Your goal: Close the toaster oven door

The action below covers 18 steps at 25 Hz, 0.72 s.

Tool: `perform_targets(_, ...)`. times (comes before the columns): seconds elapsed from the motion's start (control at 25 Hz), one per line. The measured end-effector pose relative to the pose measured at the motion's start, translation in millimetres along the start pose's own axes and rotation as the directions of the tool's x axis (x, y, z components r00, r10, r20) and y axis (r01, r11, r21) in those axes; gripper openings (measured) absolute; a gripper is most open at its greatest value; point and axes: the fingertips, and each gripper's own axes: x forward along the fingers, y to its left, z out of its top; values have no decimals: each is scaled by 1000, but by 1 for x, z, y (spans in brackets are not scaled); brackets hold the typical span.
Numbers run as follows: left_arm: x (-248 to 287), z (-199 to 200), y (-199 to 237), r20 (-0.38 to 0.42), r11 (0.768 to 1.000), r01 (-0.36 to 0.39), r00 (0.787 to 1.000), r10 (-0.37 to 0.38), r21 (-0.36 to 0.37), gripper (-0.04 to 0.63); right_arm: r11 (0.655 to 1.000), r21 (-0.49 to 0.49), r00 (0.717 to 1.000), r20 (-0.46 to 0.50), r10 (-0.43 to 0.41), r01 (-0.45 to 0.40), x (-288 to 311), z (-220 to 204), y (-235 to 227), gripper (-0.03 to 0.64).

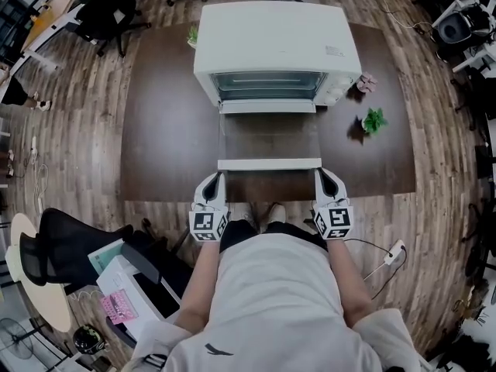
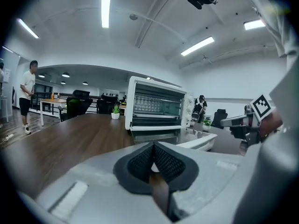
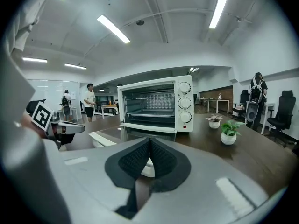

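Note:
A white toaster oven [image 1: 275, 41] stands at the back of the dark brown table [image 1: 163, 130]. Its glass door [image 1: 269, 136] hangs open, lying flat toward me, with the white handle bar [image 1: 269, 163] at the near end. My left gripper [image 1: 219, 179] is just off the handle's left end and my right gripper [image 1: 320, 174] just off its right end; both are shut and hold nothing. In the left gripper view the pads [image 2: 163, 161] meet, with the oven [image 2: 156, 107] ahead. In the right gripper view the pads [image 3: 161, 158] also meet, with the oven [image 3: 156, 104] and the handle [image 3: 103, 139] ahead.
A small green potted plant [image 1: 373, 120] and a pinkish one [image 1: 366, 82] sit right of the oven; another plant [image 1: 192, 34] is behind its left side. A black office chair [image 1: 58, 246] and boxes stand at my left. People stand far back [image 2: 28, 94].

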Motion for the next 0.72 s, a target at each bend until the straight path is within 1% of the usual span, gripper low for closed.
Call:
perform_targets(0.16, 4, -8, 3, -26, 1000, 13, 1000, -13, -8, 5, 1000, 14, 998, -65, 3, -2, 4, -22, -2, 34)
perform_targets(0.28, 6, -9, 5, -32, 1000, 20, 999, -20, -9, 5, 1000, 21, 990, -142, 18, -15, 8, -44, -1, 97)
perform_targets(0.32, 6, -9, 5, -35, 1000, 22, 999, -23, -7, 5, 1000, 22, 986, -167, 18, -14, 10, -51, -1, 106)
perform_targets(0.4, 7, -9, 4, -39, 1000, 29, 999, -30, -3, 5, 999, 30, 975, -220, 17, -11, 15, -66, -2, 140)
perform_targets(0.56, 7, -10, 2, -46, 999, 38, 998, -38, 2, 5, 998, 56, 945, -328, 7, 13, 28, -91, -7, 191)
perform_targets(0.64, 7, -9, 2, -46, 999, 41, 998, -41, 2, 5, 998, 61, 935, -355, -6, 29, 32, -94, -8, 196)
perform_targets(0.72, 7, -9, 3, -45, 999, 43, 998, -43, 5, 5, 997, 71, 940, -342, 9, 16, 37, -89, -4, 209)
